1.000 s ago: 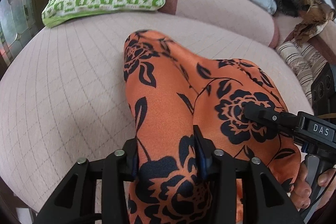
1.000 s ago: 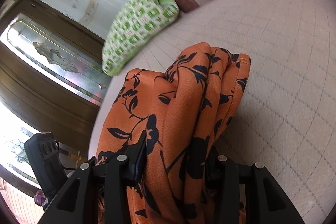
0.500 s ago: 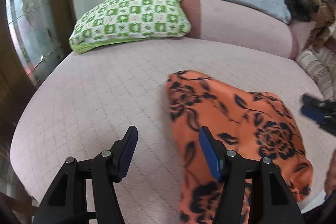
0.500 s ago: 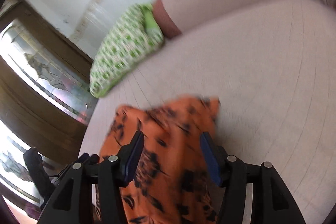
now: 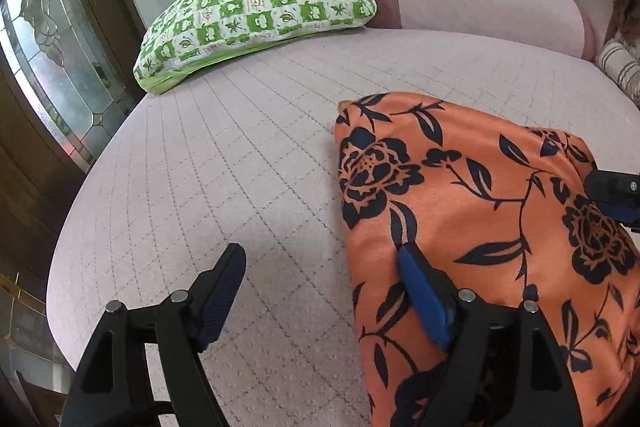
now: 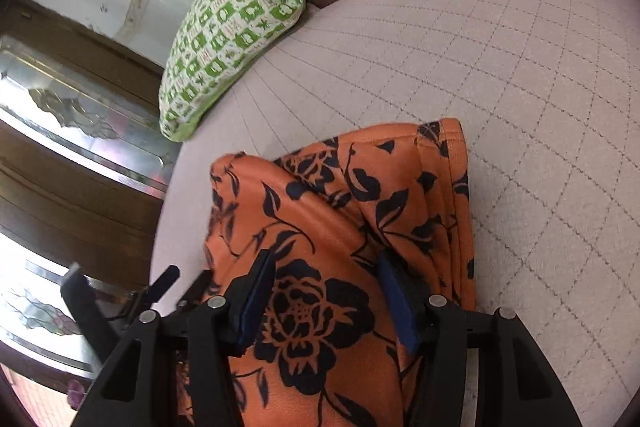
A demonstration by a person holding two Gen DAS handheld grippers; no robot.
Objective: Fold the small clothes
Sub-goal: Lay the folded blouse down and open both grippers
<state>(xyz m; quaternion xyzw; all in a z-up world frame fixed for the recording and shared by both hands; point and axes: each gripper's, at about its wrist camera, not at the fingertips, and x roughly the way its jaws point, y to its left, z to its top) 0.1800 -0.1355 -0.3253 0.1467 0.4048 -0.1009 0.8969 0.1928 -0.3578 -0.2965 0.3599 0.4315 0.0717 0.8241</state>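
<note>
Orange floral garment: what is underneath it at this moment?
The orange floral garment lies folded on the pink quilted bed cover, which shows all around it. Whatever sits beneath its layers is covered and cannot be seen.

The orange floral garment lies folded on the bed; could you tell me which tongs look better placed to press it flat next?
Right, probably. The right tongs hang open directly over the orange floral garment, while the left tongs straddle its edge, one finger over bare pink quilted bedspread.

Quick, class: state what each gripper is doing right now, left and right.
Left gripper: open, holding nothing; the orange floral garment lies beside it.
Right gripper: open over the garment, not clamped.
</note>
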